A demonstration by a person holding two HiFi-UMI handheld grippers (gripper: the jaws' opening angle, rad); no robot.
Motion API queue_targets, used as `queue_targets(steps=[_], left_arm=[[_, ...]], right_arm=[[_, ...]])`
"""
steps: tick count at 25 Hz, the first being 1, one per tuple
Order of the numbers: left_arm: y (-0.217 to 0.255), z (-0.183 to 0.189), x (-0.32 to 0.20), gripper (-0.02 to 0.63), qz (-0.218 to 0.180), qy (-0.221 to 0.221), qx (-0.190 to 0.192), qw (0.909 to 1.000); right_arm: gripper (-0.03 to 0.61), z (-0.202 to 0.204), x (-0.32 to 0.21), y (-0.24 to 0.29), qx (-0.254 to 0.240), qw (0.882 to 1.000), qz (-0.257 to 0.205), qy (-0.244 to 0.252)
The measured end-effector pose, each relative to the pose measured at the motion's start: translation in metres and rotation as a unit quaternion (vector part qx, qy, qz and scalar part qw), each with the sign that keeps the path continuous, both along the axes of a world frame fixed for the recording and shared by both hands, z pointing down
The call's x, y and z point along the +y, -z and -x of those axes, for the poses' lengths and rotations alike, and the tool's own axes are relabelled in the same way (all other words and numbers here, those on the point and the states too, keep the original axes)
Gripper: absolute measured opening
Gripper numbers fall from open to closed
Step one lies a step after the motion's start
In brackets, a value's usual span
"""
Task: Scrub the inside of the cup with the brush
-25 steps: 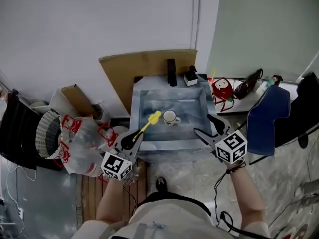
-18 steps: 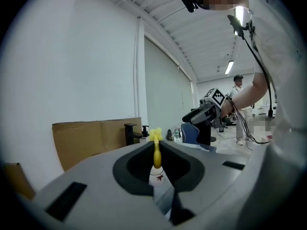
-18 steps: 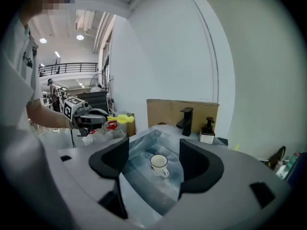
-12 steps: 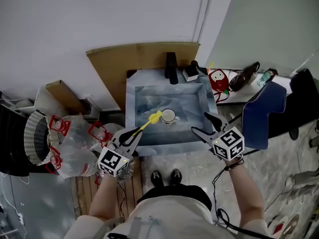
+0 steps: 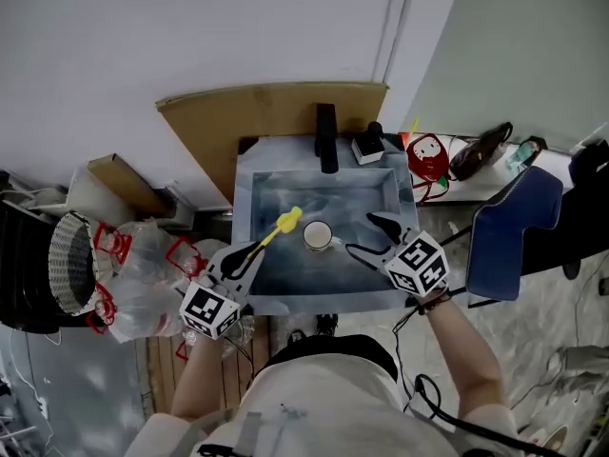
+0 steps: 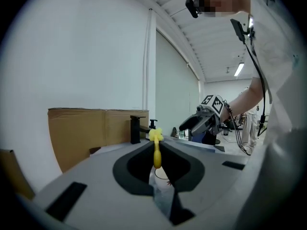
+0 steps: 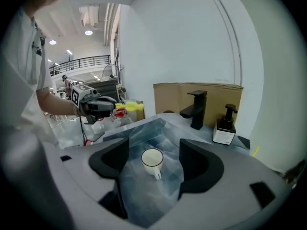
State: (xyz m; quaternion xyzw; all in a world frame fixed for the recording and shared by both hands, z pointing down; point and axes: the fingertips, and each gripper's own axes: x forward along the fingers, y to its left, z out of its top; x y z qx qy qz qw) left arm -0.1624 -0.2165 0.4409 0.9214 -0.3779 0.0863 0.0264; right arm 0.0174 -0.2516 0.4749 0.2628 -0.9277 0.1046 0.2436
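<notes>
One cup (image 5: pixel 317 235), one brush (image 5: pixel 284 222), one faucet (image 5: pixel 326 138), one soap dispenser (image 5: pixel 368 146)

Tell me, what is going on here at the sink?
A person works over a sink with a gripper in each hand. The left gripper is shut on a yellow brush, whose head hangs beside the white cup, not in it. The right gripper is open and points at the cup, which stands in the sink, untouched. Scrubbing has not begun.

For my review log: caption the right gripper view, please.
Open right gripper aimed at the white cup in the sink; left gripper holds the yellow brush beyond.
</notes>
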Motion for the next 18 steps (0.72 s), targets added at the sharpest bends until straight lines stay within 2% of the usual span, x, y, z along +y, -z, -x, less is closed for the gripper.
queue_targets(steps=[2, 6, 9, 13, 18], left_arm=[[0.0, -0.008, -0.008, 0.035, 0.006, 0.007, -0.002, 1.0], [-0.002, -0.021, -0.028, 0.035, 0.002, 0.015, -0.038, 0.9992], [0.005, -0.025, -0.03, 0.035, -0.003, 0.027, -0.047, 0.9985], [0.0, -0.034, -0.037, 0.035, 0.007, 0.022, -0.065, 0.9977], [-0.014, -0.04, -0.039, 0.035, 0.003, 0.001, -0.109, 0.994]], right_arm=[[0.316, -0.002, -0.007, -0.012, 0.015, 0.999, 0.008, 0.028], [0.316, -0.008, -0.022, -0.035, 0.047, 0.996, 0.015, 0.075], [0.318, -0.006, -0.024, -0.051, 0.068, 0.992, 0.023, 0.104], [0.322, -0.001, -0.03, -0.069, 0.102, 0.985, 0.02, 0.138], [0.325, 0.005, -0.029, -0.108, 0.187, 0.964, 0.037, 0.182]])
